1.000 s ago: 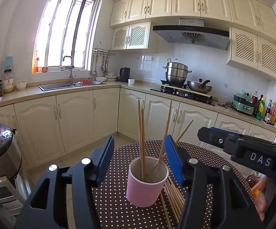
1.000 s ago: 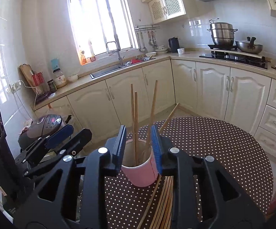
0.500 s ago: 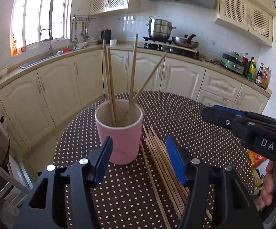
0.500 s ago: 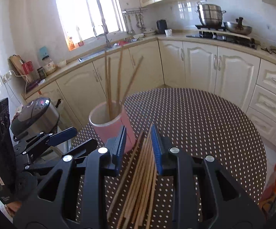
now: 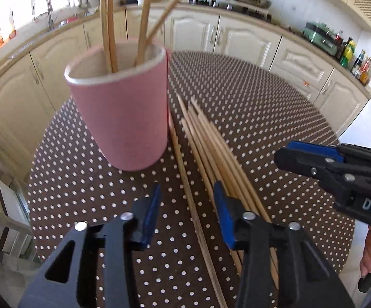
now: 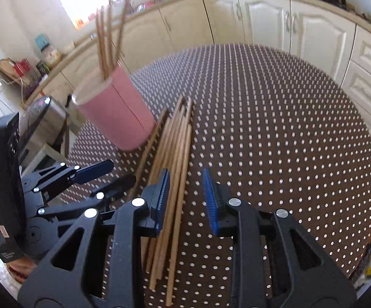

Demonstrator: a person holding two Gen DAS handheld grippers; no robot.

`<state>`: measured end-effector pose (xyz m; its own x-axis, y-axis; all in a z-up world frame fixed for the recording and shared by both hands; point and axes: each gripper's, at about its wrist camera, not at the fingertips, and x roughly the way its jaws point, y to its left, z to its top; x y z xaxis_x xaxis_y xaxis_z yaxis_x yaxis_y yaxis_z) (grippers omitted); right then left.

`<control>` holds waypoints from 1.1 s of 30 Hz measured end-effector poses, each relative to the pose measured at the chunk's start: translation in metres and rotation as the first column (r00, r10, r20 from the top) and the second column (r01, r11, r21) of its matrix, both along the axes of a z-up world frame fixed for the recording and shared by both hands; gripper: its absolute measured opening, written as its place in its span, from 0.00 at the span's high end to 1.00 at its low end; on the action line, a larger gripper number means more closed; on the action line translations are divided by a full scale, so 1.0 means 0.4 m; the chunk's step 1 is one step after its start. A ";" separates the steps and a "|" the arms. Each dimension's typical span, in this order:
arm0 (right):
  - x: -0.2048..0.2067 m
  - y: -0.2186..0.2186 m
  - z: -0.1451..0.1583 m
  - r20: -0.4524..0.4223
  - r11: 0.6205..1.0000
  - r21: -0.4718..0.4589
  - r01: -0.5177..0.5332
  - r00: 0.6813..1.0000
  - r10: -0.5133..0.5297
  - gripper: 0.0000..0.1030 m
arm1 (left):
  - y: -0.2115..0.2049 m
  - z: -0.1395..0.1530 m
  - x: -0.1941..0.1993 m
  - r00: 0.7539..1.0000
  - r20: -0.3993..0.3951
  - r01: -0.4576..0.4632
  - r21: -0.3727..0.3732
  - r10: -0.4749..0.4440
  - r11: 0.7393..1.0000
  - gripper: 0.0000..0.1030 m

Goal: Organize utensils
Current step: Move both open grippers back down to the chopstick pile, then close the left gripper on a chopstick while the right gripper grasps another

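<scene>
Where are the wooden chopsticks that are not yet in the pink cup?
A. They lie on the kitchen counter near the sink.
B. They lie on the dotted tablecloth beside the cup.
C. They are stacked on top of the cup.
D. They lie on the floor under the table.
B: the loose wooden chopsticks lie flat in a bundle on the brown, white-dotted tablecloth, right next to the pink cylindrical cup.

Left hand-held gripper (image 5: pixel 185 215) pitched down, jaws closing, blue pads not pressing on anything. Right hand-held gripper (image 6: pixel 186 199) pitched down too, jaws parted narrowly, pads clear of contact. A hand (image 5: pixel 370 256) grips the right unit's handle at frame edge.
</scene>
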<state>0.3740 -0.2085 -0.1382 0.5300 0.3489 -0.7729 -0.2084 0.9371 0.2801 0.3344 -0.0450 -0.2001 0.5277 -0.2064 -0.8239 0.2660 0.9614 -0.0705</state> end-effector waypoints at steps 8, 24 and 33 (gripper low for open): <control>0.045 0.021 -0.048 -0.106 0.999 0.004 -0.050 0.993 0.051 0.74 | -0.003 -0.044 0.038 0.998 -0.064 -0.012 -0.010 0.011 1.000 0.80; 0.127 0.169 -0.090 -0.190 0.979 -0.172 -0.105 0.979 0.072 0.79 | -0.033 -0.036 0.125 0.996 -0.089 -0.020 0.009 0.020 1.000 0.83; 0.187 0.256 -0.107 -0.278 0.946 -0.273 -0.174 0.956 0.095 0.92 | -0.093 -0.035 0.189 0.992 -0.126 -0.005 0.077 0.015 0.997 0.90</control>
<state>0.4490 -0.1060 -0.1811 0.2623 0.1417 -0.9545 -0.2958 0.9534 0.0602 0.4102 -0.0820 -0.2142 0.4201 -0.1353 -0.8973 0.2501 0.9678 -0.0289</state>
